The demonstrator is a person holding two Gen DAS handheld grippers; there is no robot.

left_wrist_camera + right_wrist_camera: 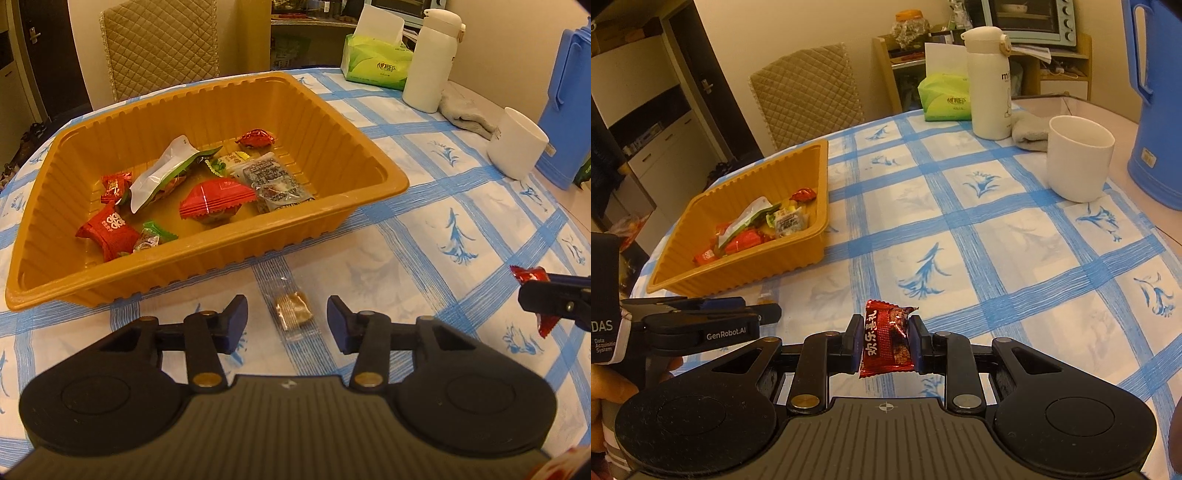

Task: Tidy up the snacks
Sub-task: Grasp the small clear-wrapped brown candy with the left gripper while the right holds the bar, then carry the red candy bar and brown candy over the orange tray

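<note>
1. Jaws of the left gripper stand partly open on either side of a small brown snack in a clear wrapper; the pads do not touch it, and it lies flat on the tablecloth.
2. Jaws of the right gripper are clamped on a red candy wrapper with white characters, held clear above the cloth.
3. Just beyond the brown snack sits the orange ribbed tray, its near wall close to the snack.
4. Inside the tray lie several wrapped sweets: red packets, a white and green pouch, a grey sachet and a small red foil candy.
5. Farther off on the table stand a white cup, a white flask, a green tissue pack, a grey cloth and a blue jug.
6. A quilted chair back rises behind the table.
</note>
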